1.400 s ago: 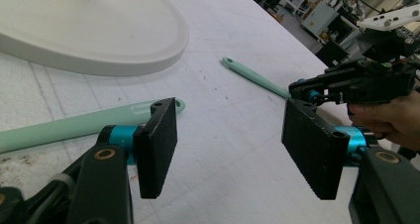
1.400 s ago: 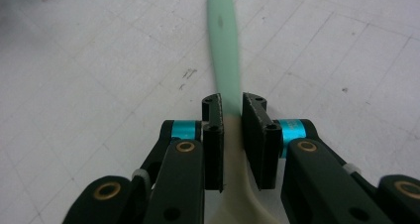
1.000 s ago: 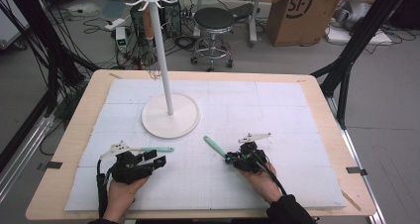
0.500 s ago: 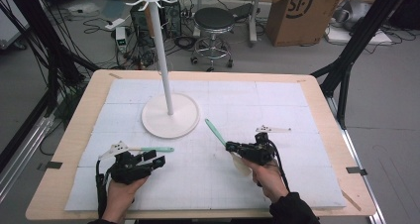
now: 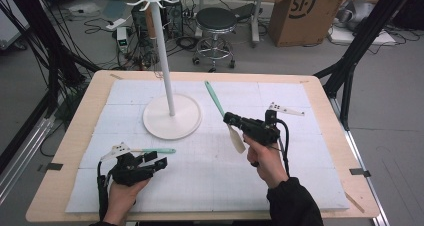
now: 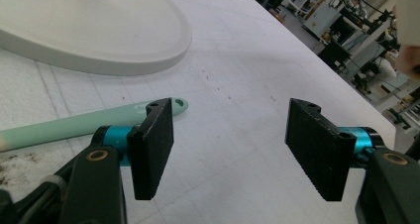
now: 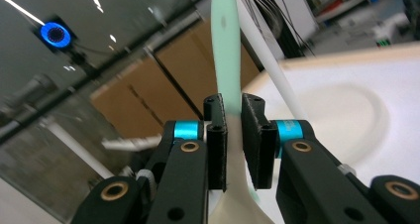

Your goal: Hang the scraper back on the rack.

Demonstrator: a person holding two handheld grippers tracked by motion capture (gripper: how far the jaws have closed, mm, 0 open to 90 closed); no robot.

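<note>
**A:** How are the two hands posed, taking the white stand [image 5: 171, 117] as the marker?

**B:** The right hand [image 5: 265, 158] is raised above the table [image 5: 330, 136], to the right of the stand's round base. Its forearm comes up from the near edge, and the right gripper [image 5: 229, 119] points toward the stand's pole. The jaws are drawn narrow and clamp a spatula [image 5: 223, 115] near its middle. The green handle slants up and away toward the far side, and the pale blade hangs down toward the person.

**A:** And the left hand?

**B:** The left hand [image 5: 125, 186] lies low on the white mat, nearer the person than the stand's base. The left gripper [image 5: 155, 161] points right. Its jaws have just been opening and now stand wide with nothing between them. A second green spatula [image 5: 152, 150] lies flat on the mat just beside that gripper, on the side toward the stand.

**A:** What do the gripper views add?

**B:** The left gripper view shows the hole in the end of that lying handle [image 6: 74, 125], just behind one jaw pad, and bare mat in the gap. The right gripper view shows the pads pressed on the held spatula's neck [image 7: 229, 90], with the stand's pole [image 7: 277, 75] slanting behind it. The high view alone shows the hooks at the pole's top.
</note>
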